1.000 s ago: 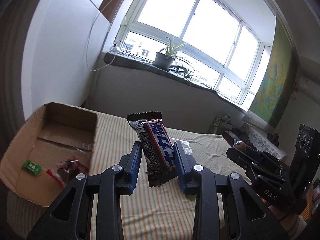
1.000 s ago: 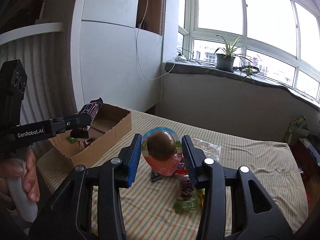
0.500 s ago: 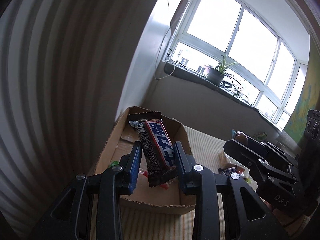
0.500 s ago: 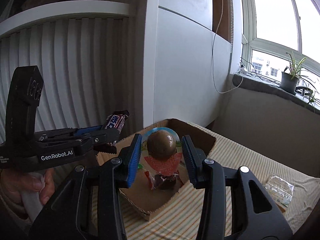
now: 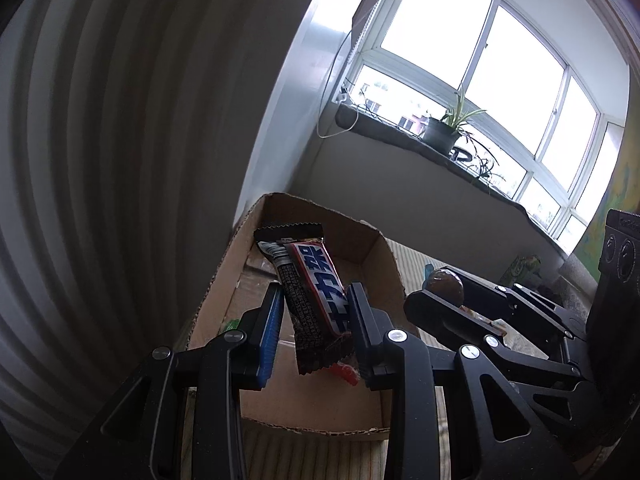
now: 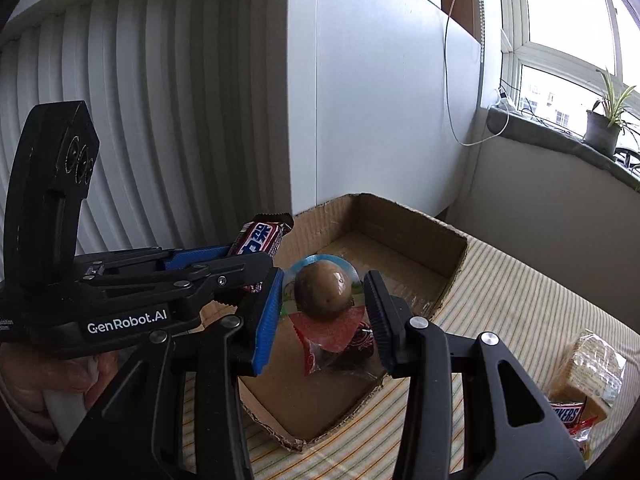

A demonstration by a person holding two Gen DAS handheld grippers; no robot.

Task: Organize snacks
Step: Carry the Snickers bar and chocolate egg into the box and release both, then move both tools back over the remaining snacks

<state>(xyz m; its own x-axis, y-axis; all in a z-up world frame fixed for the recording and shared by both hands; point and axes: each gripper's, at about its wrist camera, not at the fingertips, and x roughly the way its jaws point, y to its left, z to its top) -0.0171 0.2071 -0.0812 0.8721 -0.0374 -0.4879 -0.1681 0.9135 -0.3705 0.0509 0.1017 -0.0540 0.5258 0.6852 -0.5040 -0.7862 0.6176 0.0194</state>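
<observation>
The left gripper is clamped narrowly on a dark chocolate bar standing upright between its pads, over the open cardboard box just ahead of it; the right gripper, beside it on its right, pinches a chocolate egg pack at a moderate width, above the same box. Past the right gripper's right finger, a Snickers bar and a clear biscuit packet lie on the striped cloth.
</observation>
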